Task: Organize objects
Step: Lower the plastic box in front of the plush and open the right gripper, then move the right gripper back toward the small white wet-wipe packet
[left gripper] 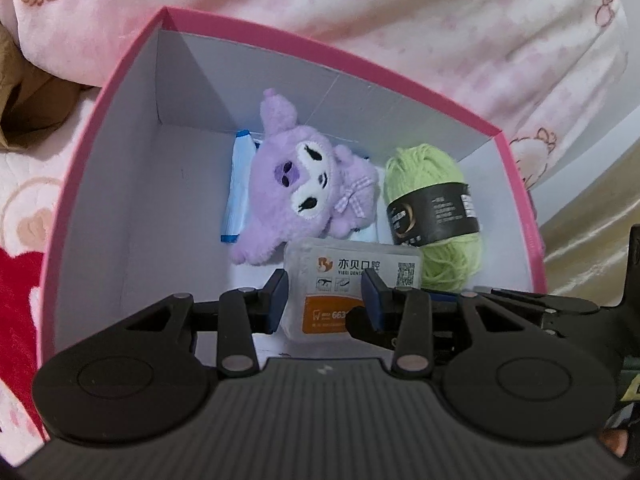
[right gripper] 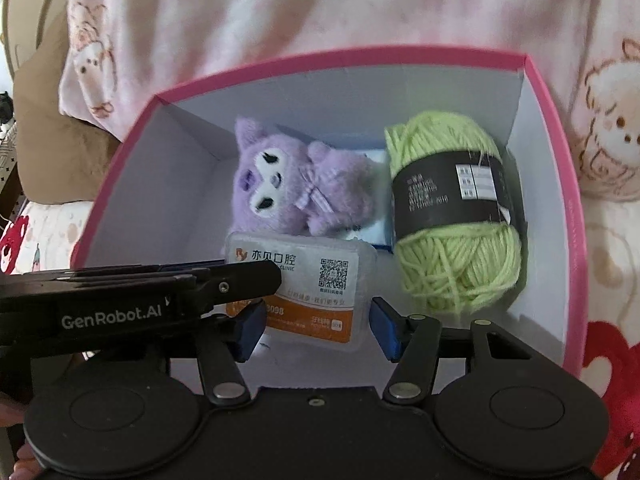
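Observation:
A pink box (left gripper: 132, 56) with white inner walls holds a purple plush toy (left gripper: 304, 184), a green yarn ball (left gripper: 436, 216) with a black label, a blue-and-white packet (left gripper: 240, 184) under the plush, and a clear plastic case (left gripper: 344, 280) with an orange label. My left gripper (left gripper: 325, 300) is open, its fingers on either side of the case near end. In the right wrist view the box (right gripper: 560, 160), plush (right gripper: 288, 184), yarn (right gripper: 456, 208) and case (right gripper: 316, 284) show. My right gripper (right gripper: 316, 332) is open, astride the case, and the left gripper body (right gripper: 120, 296) crosses at the left.
The box sits on pink bedding printed with bears (left gripper: 400, 20), which surrounds it in both views (right gripper: 608, 140). A brown cloth (left gripper: 24, 112) lies at the far left. The left part of the box floor (left gripper: 160, 220) is bare white.

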Tool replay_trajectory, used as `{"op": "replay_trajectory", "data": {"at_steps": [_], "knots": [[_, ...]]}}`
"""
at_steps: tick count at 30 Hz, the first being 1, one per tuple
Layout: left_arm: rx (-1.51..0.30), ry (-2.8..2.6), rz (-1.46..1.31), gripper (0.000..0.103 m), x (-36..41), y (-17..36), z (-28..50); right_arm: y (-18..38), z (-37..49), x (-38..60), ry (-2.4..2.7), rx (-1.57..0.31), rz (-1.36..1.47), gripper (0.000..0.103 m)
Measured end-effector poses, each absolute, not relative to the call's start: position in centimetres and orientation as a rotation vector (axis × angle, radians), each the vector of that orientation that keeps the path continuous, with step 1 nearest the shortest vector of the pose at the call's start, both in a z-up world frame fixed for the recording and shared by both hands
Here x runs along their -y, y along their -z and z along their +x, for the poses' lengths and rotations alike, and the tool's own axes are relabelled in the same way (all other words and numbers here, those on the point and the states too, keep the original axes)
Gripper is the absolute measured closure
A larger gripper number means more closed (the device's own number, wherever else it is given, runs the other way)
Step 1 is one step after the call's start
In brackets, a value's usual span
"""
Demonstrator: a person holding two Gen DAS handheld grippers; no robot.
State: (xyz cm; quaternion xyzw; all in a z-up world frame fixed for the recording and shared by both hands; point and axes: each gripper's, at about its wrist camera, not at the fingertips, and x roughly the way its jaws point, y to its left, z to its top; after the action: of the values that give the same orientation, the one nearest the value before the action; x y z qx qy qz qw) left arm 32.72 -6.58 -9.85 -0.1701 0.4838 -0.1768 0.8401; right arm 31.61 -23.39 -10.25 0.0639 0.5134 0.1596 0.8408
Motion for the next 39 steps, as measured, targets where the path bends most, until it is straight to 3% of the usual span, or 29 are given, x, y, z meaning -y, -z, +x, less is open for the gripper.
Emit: {"op": "replay_trajectory", "data": {"at_steps": [16,21,32,35,39], "knots": [[-1.017,0.369,-0.322,0.064,6.5,9.8,32.4,10.9,31.6,22.8,-0.281,-1.060,0.088,0.053],[-1.043,0.418,-0.363,0.077,6.7,10.1,32.2,10.8,31.3,22.6,-0.316,-1.070,0.092,0.055],[-1.007,0.350,-0.285,0.077,7.4,9.7,31.8,10.1,31.5,22.1,-0.299,-1.052,0.069,0.059],[-1.025,0.314,-0.254,0.064,7.2,9.9,32.0,9.6,31.3,22.1,-0.288,-1.056,0.062,0.059],[-1.064,0.303,-0.225,0.057,7.2,10.3,32.3,8.3,30.3,22.4,-0.343,-1.046,0.038,0.059]]}}
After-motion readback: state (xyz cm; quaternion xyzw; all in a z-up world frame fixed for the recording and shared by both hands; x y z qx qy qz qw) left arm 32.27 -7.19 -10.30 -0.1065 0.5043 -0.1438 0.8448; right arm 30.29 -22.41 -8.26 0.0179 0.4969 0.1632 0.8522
